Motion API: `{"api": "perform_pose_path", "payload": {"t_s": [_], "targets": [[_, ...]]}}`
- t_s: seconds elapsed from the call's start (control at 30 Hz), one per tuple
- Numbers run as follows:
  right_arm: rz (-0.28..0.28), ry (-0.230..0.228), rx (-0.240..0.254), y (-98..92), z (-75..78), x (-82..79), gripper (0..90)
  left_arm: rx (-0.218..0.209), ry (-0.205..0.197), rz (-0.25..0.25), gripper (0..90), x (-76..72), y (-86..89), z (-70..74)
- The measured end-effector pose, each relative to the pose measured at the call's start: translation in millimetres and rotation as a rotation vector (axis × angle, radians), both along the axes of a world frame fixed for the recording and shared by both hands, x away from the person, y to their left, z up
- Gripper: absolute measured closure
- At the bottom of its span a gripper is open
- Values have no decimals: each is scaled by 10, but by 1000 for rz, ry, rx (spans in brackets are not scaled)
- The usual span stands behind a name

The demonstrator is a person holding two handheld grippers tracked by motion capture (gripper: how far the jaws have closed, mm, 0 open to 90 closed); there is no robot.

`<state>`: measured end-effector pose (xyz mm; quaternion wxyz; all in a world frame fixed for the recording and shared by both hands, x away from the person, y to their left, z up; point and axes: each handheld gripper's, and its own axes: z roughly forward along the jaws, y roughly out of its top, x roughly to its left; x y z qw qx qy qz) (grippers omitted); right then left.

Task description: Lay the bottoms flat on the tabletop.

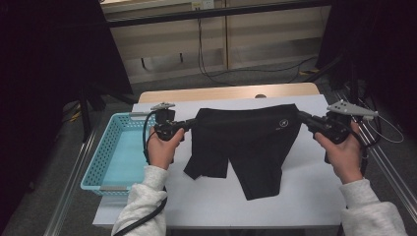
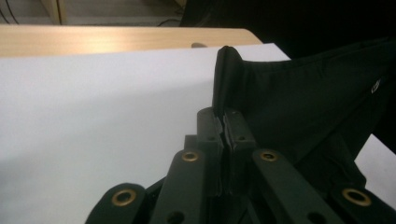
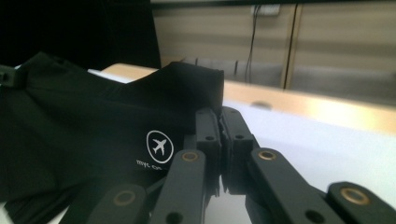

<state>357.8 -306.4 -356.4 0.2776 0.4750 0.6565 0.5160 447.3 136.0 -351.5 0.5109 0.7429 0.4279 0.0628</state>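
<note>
Matt black cloth shorts (image 1: 246,142), smooth white tabletop (image 1: 305,187), turquoise perforated plastic basket (image 1: 105,157)

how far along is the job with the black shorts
Done: both grips are made. The left tool and the right tool are each shut on a waistband corner of the black shorts. In hand: the waistband is stretched between them, the legs trailing on the white table. Left, probably: folding them or moving them to the blue basket, which has no garment in it.

shorts (image 1: 246,142): logo text too small to read | basket (image 1: 101,162): near corner hidden behind sleeve (image 1: 142,201)
</note>
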Motion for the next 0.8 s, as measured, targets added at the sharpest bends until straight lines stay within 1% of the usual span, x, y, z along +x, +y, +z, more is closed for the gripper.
{"api": "perform_pose_path", "payload": {"t_s": [0.03,0.07,0.1,0.17,0.2,0.27,0.43,0.5,0.63,0.73,0.8], "targets": [[-4,-16,-1,-10,80,23,868,-9,-3,-2,869,7,-8,20],[-6,-24,-3,-18,124,37,867,-19,-4,-1,869,24,-20,43],[-9,-32,-5,-26,183,61,867,-18,-8,6,869,35,-26,50],[-8,-33,-17,-12,219,94,866,-16,-1,12,869,72,-38,38],[-7,-27,-23,-3,213,104,866,-10,4,16,869,89,-42,15],[-5,-13,-34,22,158,129,865,-10,14,17,869,97,-49,-34],[2,23,-25,54,-91,145,865,4,35,20,869,94,-26,-147],[11,33,-25,66,-161,139,864,9,44,23,869,101,-16,-184],[21,43,-25,91,-240,127,863,18,54,18,869,106,-36,-217],[18,51,-33,96,-289,135,862,18,52,12,869,113,-65,-227],[18,50,-31,97,-311,137,862,32,51,10,869,129,-85,-225]]}}
